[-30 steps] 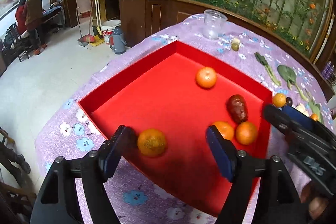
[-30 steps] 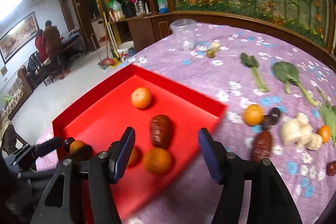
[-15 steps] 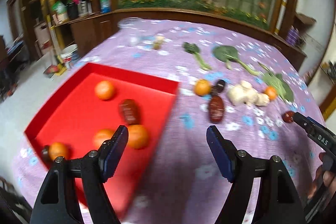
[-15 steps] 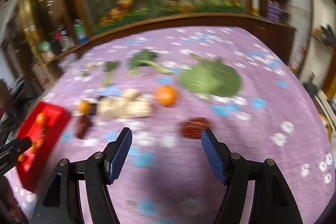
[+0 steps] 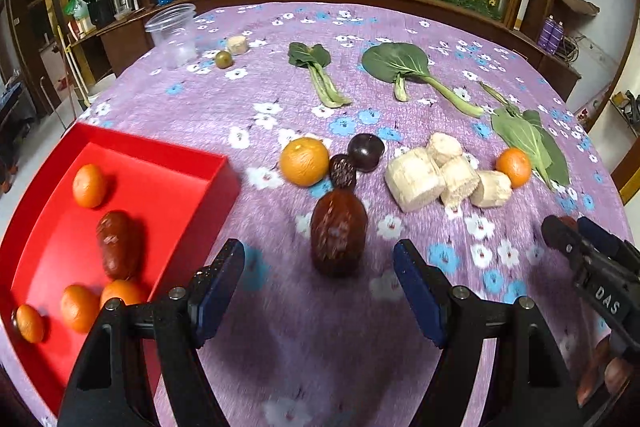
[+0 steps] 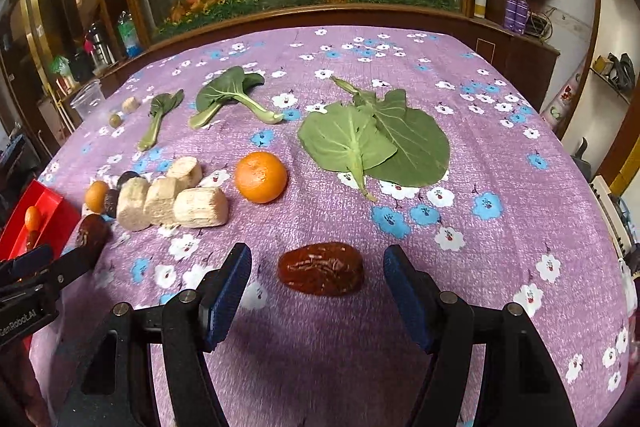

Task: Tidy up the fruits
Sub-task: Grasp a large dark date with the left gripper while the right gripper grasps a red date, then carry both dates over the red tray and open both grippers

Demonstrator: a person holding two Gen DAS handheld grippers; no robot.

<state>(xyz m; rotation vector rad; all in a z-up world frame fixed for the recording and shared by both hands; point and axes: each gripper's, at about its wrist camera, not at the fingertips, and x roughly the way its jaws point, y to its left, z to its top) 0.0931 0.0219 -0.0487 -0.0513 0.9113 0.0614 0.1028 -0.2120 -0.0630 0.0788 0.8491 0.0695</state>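
In the left wrist view a large brown date (image 5: 339, 235) lies on the purple flowered cloth just ahead of my open left gripper (image 5: 320, 267), untouched. Beyond it sit an orange (image 5: 304, 161) and two dark plums (image 5: 366, 152). The red tray (image 5: 192, 157) at the left holds several oranges and a brown date (image 5: 116, 243). In the right wrist view another brown date (image 6: 321, 269) lies between the fingers of my open right gripper (image 6: 318, 277), pads apart from it. An orange (image 6: 261, 177) sits further back. The right gripper also shows at the left view's right edge (image 5: 576, 231).
Pale root chunks (image 5: 440, 175), a small orange (image 5: 513, 167) and green leaf vegetables (image 6: 372, 143) lie across the cloth. A clear plastic cup (image 5: 174, 35) and a small green fruit (image 5: 223, 59) stand at the far left. The left gripper's fingers (image 6: 40, 267) reach in beside the tray (image 6: 48, 211).
Both grippers swung right from over the red tray to the cloth. The left now faces the brown date beside the tray; the right now straddles the date at the right end.
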